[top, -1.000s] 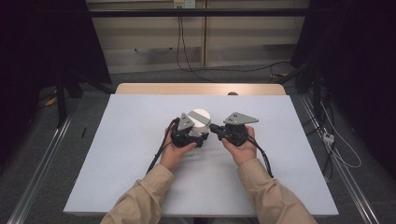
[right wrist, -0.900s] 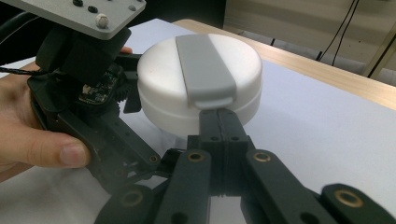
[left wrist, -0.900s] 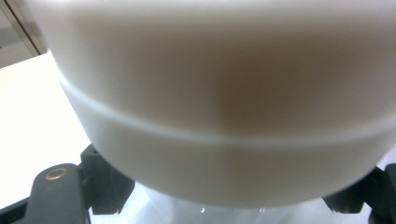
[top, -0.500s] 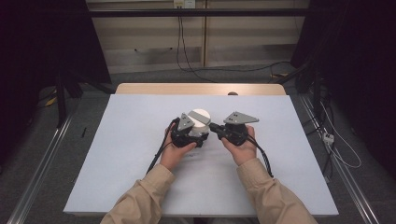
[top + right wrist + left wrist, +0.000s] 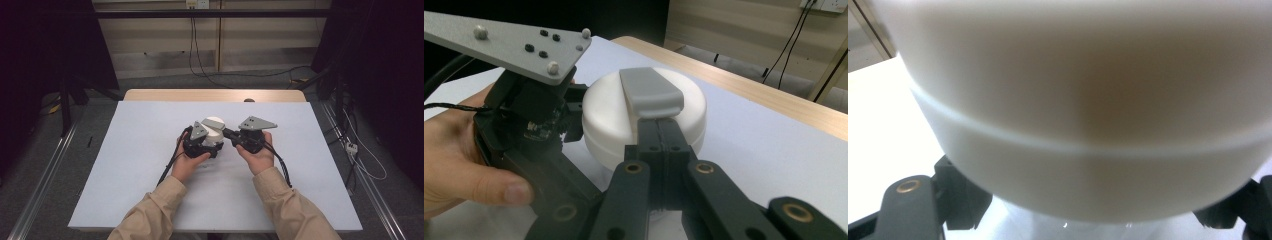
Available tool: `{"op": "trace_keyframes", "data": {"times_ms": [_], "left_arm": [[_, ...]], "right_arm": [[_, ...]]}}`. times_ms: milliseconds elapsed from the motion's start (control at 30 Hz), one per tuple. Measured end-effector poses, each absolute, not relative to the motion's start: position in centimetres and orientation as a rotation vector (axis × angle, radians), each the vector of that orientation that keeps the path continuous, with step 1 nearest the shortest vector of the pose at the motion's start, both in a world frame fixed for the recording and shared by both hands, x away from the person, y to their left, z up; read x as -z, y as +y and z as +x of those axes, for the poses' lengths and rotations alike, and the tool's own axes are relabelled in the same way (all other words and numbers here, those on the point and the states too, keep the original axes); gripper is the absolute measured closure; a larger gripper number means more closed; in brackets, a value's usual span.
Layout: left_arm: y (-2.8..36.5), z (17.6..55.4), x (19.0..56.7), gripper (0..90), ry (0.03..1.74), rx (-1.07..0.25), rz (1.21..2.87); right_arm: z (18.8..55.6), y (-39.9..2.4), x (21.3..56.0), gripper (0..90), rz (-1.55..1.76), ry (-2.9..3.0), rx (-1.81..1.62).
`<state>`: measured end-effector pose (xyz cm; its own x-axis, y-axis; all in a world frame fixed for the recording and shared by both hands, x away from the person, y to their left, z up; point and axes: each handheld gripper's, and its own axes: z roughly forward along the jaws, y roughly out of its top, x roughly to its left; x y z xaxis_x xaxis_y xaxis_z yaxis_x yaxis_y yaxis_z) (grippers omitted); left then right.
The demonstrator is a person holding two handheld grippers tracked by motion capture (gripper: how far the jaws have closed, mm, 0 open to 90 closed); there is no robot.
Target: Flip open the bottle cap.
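White table [image 5: 125, 165], jar [image 5: 216, 131] between left jaws

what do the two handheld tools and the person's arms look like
Both are black handheld tools, the left tool and the right tool, each topped by a grey three-cornered plate with small screws. Brass-coloured rivets show on the black jaw links. A black cable trails from each. The person wears beige long sleeves.

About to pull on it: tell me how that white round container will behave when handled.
The white round container looks rigid and smooth, so probably slippery. Its squat, wide shape suggests it won't tip easily. The left claw grips it, while the right claw rests shut on its grey tab.
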<state>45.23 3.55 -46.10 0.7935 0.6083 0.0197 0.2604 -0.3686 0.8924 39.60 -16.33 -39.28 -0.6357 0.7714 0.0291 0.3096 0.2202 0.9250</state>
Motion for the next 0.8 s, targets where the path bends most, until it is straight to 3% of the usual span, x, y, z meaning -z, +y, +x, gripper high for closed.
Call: {"op": "trace_keyframes", "data": {"times_ms": [800], "left_arm": [[3.5, 45.2, 46.1, 18.8, 0.663, -0.417, 1.95]], "right_arm": [[40.7, -15.4, 37.2, 90.0, 0.959, 2.048, -1.414]]}}
